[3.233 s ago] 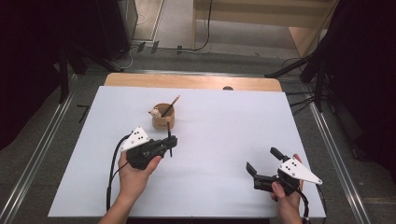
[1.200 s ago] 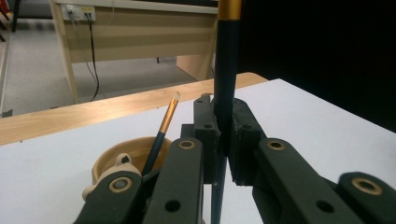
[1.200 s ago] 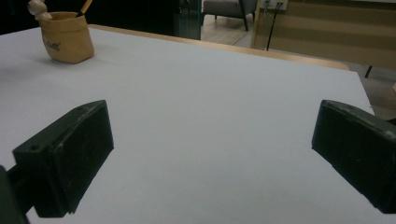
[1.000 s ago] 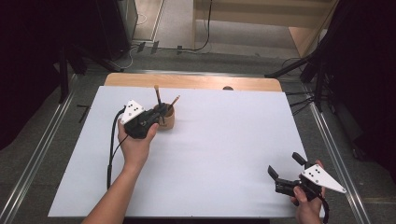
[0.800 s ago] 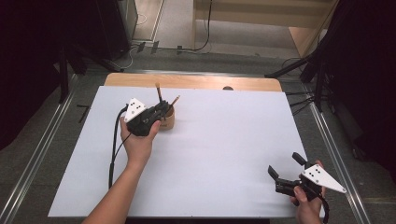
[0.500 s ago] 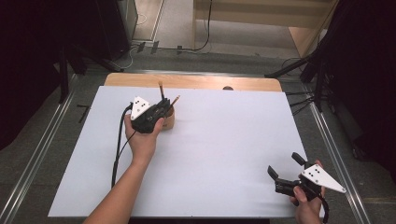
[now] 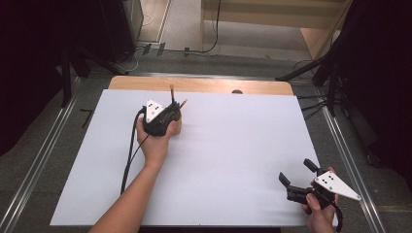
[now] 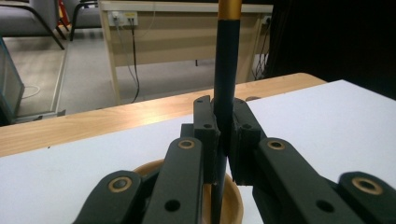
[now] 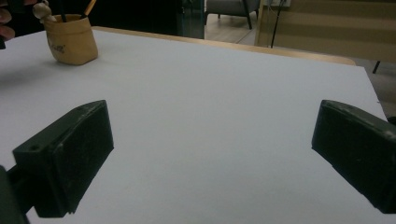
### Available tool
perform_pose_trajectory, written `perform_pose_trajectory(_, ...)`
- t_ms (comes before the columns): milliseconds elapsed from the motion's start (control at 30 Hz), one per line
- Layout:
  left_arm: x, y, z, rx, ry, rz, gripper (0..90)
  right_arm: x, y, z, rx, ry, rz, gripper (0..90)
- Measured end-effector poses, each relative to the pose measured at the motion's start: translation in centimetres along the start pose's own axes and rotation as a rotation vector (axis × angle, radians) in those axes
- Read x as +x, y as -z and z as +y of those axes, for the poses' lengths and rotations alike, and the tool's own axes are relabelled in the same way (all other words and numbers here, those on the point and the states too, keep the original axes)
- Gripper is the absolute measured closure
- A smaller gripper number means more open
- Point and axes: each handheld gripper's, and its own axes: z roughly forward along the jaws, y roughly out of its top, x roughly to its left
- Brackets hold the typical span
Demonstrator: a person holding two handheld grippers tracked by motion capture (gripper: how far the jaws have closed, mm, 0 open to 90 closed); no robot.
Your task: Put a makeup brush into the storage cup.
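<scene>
A tan cup (image 7: 178, 126) stands on the white table top (image 7: 233, 145) near its far left, with an orange-tipped pencil (image 7: 183, 103) leaning in it. My left gripper (image 7: 171, 114) is over the cup's near rim, shut on a dark pencil (image 7: 172, 95) that stands upright. In the left gripper view the pads clamp the dark pencil (image 8: 227, 70), which has a gold band, and its lower end dips inside the cup's rim (image 8: 233, 201). My right gripper (image 7: 297, 172) rests open at the near right corner, nothing between its pads. The cup (image 9: 70, 41) shows far off in the right gripper view.
A strip of bare wood (image 7: 204, 85) runs along the table's far edge. The left gripper's cable (image 7: 130, 150) trails back along the forearm. Metal rails (image 7: 350, 160) flank the table. The wide white surface lies between the two hands.
My left hand has carried the dark pencil right and down until it stands over the cup. Before that, the right gripper drew back to the near right corner, where it has stayed still.
</scene>
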Motion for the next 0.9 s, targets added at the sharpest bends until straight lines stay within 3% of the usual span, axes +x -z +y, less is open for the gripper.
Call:
perform_pose_trajectory(167, 0.1, -0.5, -0.4, 0.026, 0.005, 0.016, 84.2, 0.0, -0.1, 0.0, 0.001, 0.003, 0.002, 0.0)
perform_pose_trajectory(333, -0.3, -0.7, -0.8, 0.049, -0.027, 0.017, 84.0, 0.1, -0.2, -0.1, 0.008, 0.004, 0.003, 0.0)
perform_pose_trajectory(900, -1.0, -1.2, -1.5, 0.091, -0.016, 0.027, 81.8, 0.0, -0.2, -0.2, 0.013, 0.003, 0.001, 0.0)
